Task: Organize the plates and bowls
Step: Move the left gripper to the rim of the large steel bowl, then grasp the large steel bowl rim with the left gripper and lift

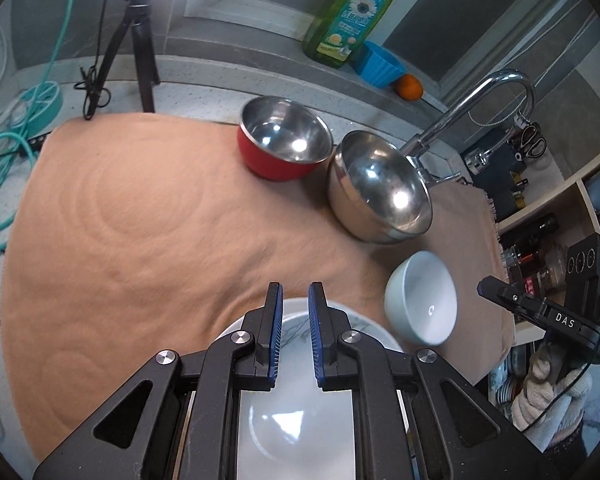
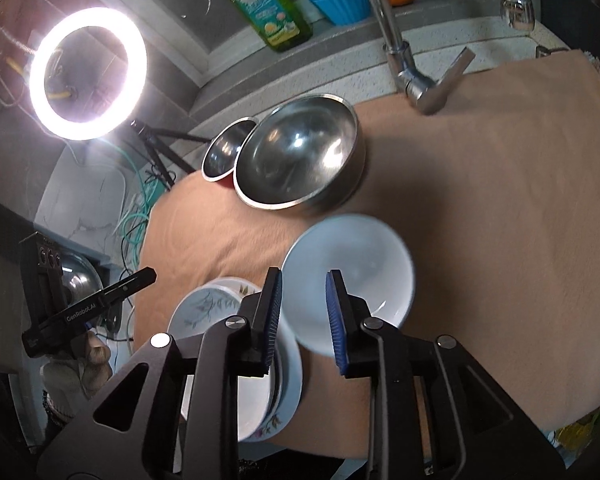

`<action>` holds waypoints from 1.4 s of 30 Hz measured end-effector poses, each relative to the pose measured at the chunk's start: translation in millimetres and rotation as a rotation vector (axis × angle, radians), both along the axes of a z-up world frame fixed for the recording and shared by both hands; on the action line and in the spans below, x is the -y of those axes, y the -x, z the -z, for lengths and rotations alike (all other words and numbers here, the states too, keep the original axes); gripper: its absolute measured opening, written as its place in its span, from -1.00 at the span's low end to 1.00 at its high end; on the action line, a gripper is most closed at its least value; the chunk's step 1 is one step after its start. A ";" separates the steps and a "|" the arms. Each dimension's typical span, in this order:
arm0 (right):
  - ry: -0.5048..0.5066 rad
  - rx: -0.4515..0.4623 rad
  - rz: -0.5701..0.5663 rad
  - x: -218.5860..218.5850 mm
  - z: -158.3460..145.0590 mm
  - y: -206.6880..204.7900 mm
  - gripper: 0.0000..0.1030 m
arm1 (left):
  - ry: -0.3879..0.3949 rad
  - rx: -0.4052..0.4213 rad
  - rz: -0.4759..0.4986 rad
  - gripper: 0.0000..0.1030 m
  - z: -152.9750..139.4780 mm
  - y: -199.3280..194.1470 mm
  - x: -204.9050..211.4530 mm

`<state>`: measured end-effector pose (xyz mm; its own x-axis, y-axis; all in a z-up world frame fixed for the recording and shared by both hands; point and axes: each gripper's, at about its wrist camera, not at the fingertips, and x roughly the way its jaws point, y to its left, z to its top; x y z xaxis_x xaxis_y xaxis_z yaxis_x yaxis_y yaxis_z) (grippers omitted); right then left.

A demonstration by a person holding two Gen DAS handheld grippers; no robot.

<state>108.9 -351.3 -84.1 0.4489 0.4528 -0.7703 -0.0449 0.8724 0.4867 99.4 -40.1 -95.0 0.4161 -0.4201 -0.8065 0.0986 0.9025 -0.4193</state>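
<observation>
A tan cloth [image 1: 140, 220] covers the counter. On it stand a red bowl with steel inside [image 1: 284, 140], a larger steel bowl [image 1: 380, 188] and a small pale bowl [image 1: 422, 298]. My left gripper [image 1: 295, 292] is open and empty above a stack of white plates and a bowl [image 1: 300, 420] at the near edge. In the right wrist view my right gripper [image 2: 304, 276] is open just in front of the pale bowl [image 2: 352, 272], apart from it. The stack [image 2: 220, 312] lies to its left, the steel bowl [image 2: 300, 160] and red bowl [image 2: 226, 152] beyond.
A faucet [image 1: 480, 108] arches at the back right. A green soap bottle [image 1: 350, 16], blue cup [image 1: 380, 64] and orange [image 1: 408, 87] sit on the ledge. A tripod [image 1: 140, 48] and cables [image 1: 4, 160] are at left; a ring light [image 2: 88, 72] shines.
</observation>
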 end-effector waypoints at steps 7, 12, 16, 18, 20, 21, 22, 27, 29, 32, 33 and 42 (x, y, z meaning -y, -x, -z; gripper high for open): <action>0.015 0.008 0.024 12.9 2.6 -32.9 -0.55 | 0.033 -0.012 0.011 -0.58 0.7 -24.0 20.2; -0.002 -0.020 0.028 20.2 13.7 -58.5 -0.55 | 0.050 -0.024 0.001 -0.58 3.3 -44.3 31.3; -0.008 -0.033 0.028 21.9 21.4 -76.1 -0.55 | 0.057 -0.036 -0.004 -0.58 7.6 -59.7 39.5; -0.016 -0.042 0.030 22.8 25.4 -84.6 -0.55 | 0.072 -0.050 -0.007 -0.57 10.5 -67.6 42.0; -0.028 -0.048 0.031 23.6 28.0 -90.7 -0.55 | 0.083 -0.053 -0.013 -0.57 11.2 -73.7 43.5; -0.030 -0.050 0.034 24.2 29.2 -93.9 -0.55 | 0.087 -0.055 -0.016 -0.57 11.8 -76.5 43.9; -0.033 -0.052 0.034 24.6 30.6 -97.1 -0.55 | 0.091 -0.058 -0.019 -0.57 12.2 -79.4 44.2; -0.058 -0.075 0.032 25.1 39.2 -108.9 -0.55 | 0.093 -0.070 -0.027 -0.57 14.8 -93.0 48.7; -0.065 -0.084 0.032 24.0 42.9 -112.7 -0.55 | 0.086 -0.074 -0.030 -0.57 16.0 -97.2 49.9; -0.072 -0.099 0.027 21.2 48.8 -118.0 -0.55 | 0.082 -0.086 -0.027 -0.57 20.0 -102.3 51.6; -0.074 -0.103 0.024 20.0 50.7 -119.6 -0.55 | 0.080 -0.090 -0.025 -0.57 21.6 -104.6 52.0; -0.062 -0.124 0.018 13.6 59.4 -127.7 -0.49 | 0.079 -0.114 -0.014 -0.57 32.4 -112.9 55.6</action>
